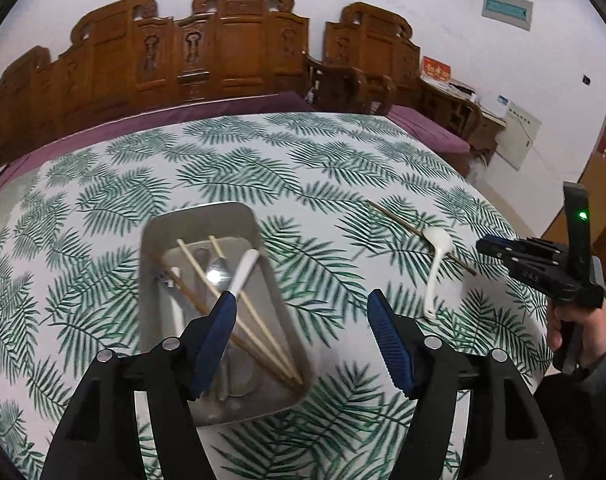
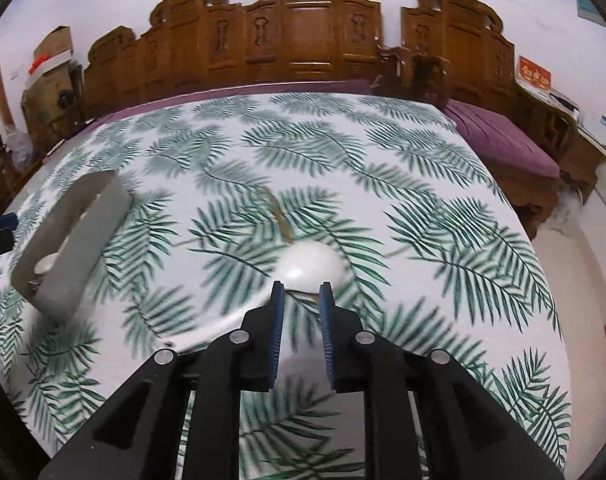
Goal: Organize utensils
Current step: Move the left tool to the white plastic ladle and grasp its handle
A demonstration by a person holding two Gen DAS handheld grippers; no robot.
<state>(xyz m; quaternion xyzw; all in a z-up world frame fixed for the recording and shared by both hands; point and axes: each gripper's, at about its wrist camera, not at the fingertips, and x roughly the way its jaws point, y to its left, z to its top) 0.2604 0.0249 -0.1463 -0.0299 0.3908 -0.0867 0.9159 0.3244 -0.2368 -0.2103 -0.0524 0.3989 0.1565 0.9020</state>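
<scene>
My left tool (image 1: pixel 303 300) gapes wide and empty above the grey metal tray (image 1: pixel 159 240); my right tool (image 2: pixel 301 286) is slightly parted, empty, white ceramic spoon (image 2: pixel 311 264) at twelve o'clock

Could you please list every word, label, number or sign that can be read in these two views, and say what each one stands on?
No text can be read with certainty.
Black right gripper: small embossed marks on its body, too blurred to read.
Red card on the wooden side table: gold characters, illegible.
Green-framed wall plaque: print too small to read.
White wall panel: lines of print, too small to read.
Blue-and-white label on a white box: illegible.
</scene>
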